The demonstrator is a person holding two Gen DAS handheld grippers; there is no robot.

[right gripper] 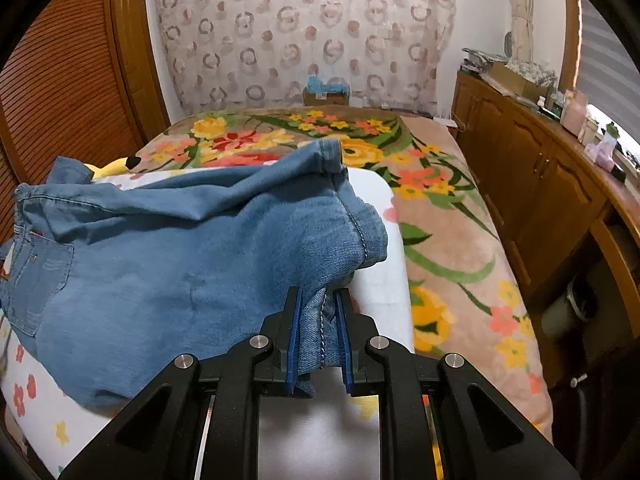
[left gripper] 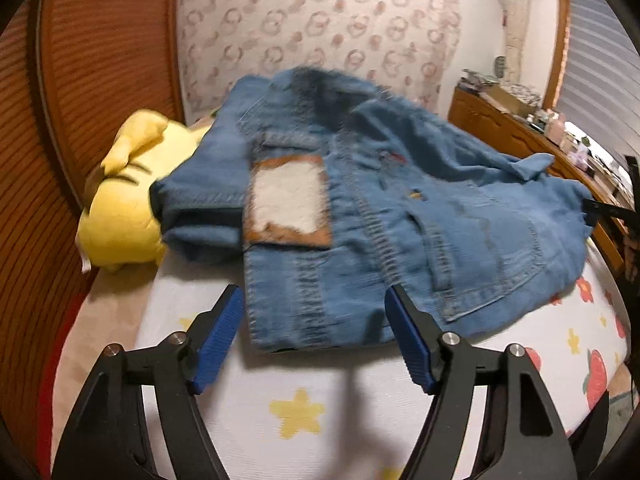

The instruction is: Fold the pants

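- Pants (right gripper: pixel 168 264): blue denim, lying bunched across a white flower-print sheet (right gripper: pixel 380 280) on the bed, waistband end toward the left gripper.
- Right gripper (right gripper: pixel 318 336): pads nearly together, pinching a seamed fold of denim at the garment's edge; cloth visibly between the pads.
- Left gripper (left gripper: pixel 316 336): jaws spread, the pants' near edge sitting between the blue fingers (left gripper: pixel 222 340); no pad looks pressed on cloth, though blur makes that uncertain.
- Leather waist patch (left gripper: pixel 288 204) at 12 o'clock from the left gripper.
- Yellow plush toy (left gripper: pixel 120 208) at 10 o'clock of the pants, touching them.
- Floral blanket (right gripper: pixel 448 216) beyond the sheet, wooden cabinets (right gripper: pixel 532 184) at 3 o'clock.
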